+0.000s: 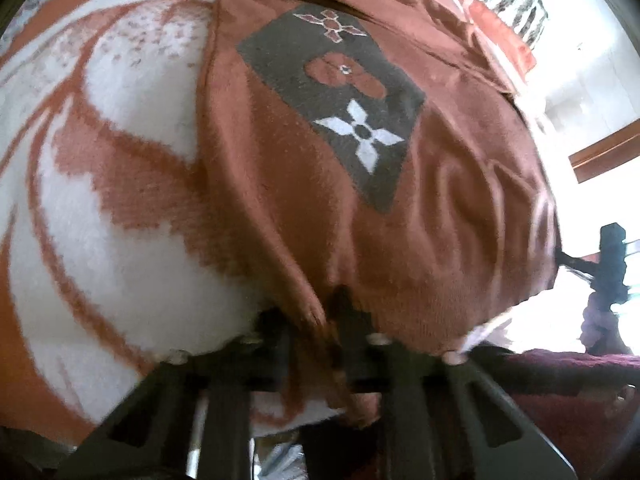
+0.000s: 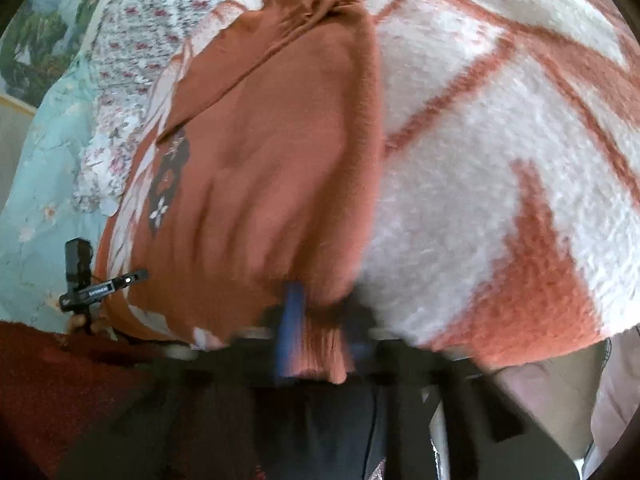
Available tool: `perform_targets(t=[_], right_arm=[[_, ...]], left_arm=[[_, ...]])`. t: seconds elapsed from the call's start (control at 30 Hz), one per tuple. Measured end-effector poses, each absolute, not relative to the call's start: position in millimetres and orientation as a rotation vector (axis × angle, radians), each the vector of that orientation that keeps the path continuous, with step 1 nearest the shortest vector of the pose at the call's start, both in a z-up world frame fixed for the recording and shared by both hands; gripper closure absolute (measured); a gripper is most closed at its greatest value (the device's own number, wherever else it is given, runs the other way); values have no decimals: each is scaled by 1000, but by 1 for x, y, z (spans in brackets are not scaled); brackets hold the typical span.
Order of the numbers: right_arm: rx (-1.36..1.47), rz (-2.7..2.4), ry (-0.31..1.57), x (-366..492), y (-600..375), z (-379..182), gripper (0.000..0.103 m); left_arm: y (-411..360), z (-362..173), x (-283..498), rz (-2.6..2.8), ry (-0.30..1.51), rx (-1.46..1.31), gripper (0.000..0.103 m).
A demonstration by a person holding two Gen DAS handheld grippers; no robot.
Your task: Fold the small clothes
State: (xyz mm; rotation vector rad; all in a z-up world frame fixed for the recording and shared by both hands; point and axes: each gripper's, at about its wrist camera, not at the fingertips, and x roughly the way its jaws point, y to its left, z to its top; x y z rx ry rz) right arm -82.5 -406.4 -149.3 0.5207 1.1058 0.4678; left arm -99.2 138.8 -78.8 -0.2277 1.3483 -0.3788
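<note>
A small rust-orange knit sweater [image 1: 304, 208] with a dark patch bearing white and red flower shapes [image 1: 340, 104] lies on a white and orange fleece blanket [image 1: 120, 248]. My left gripper [image 1: 320, 320] is shut on the sweater's near hem, the cloth bunched between its black fingers. In the right wrist view the same sweater [image 2: 256, 168] is stretched toward me, and my right gripper [image 2: 320, 320] is shut on its ribbed hem between a blue pad [image 2: 292, 320] and a black finger. The other gripper shows at the far edge of each view [image 1: 612, 264] [image 2: 86, 280].
The blanket [image 2: 500, 160] covers a bed. A floral sheet [image 2: 132, 48] and a pale blue flowered cover [image 2: 44, 184] lie beyond the sweater. A dark red sleeve [image 2: 60, 380] is at the lower left. A bright window area and a wooden ledge [image 1: 604, 156] are to the right.
</note>
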Motion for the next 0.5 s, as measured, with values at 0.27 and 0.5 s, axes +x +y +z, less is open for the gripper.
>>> perform_targets(t=[0.27, 0.5], right_arm=[[585, 498, 1083, -85, -409, -147, 96], [665, 531, 937, -80, -419, -96, 96]], left_arm=[[143, -76, -98, -384, 1329, -277, 98], [154, -15, -88, -366, 1154, -324, 98]])
